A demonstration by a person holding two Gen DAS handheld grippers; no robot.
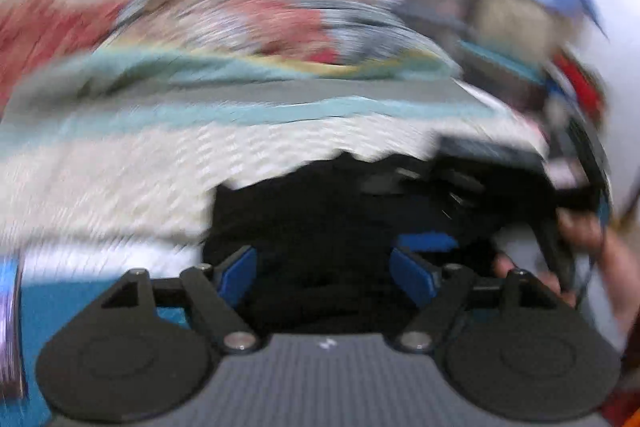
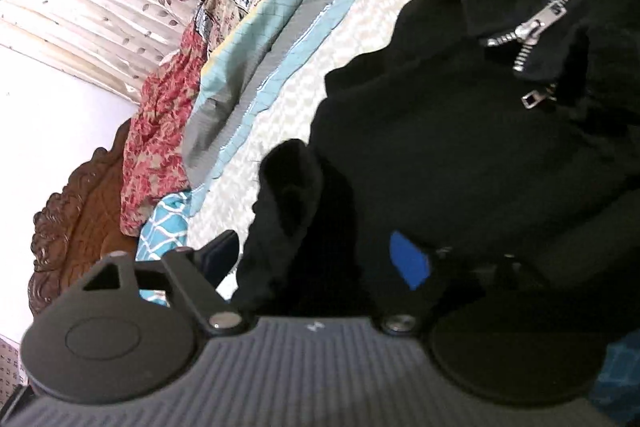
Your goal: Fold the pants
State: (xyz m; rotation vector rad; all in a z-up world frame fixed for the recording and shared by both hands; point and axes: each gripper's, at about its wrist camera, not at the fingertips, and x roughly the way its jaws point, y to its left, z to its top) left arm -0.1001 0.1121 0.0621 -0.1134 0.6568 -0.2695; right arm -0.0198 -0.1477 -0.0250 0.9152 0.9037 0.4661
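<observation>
Black fabric fills both views, that's the pants (image 1: 332, 211), bunched on the cream textured bedspread (image 1: 120, 179). Left wrist view first: very blurred, but my left gripper (image 1: 323, 275) has its blue pads wide apart w/ pants cloth lying between and under them, nothing pinched, so it's released. At the right edge I can make out my other hand (image 1: 560, 267) around a dark gripper body, approx beside the pants; details too smeared to say more. Teal-and-grey blanket edge (image 1: 240, 111) runs across behind. Right wrist view: camera rolled hard to one side, pants (image 2: 460, 147) sharp here, silver zipper (image 2: 532, 27) up top, cloth heaped and creased, not flat. My right gripper (image 2: 320, 259) has black cloth draped across the gap and over the right finger; one blue pad (image 2: 408, 259) shows, fingers look apart, but whether they pinch a fold I can't tell. Floral red quilt (image 2: 160, 131) and carved wooden headboard (image 2: 76, 211) sit beyond. Progress, my guess: early, no neat fold visible, legs not aligned; flattening plus all folds left.
</observation>
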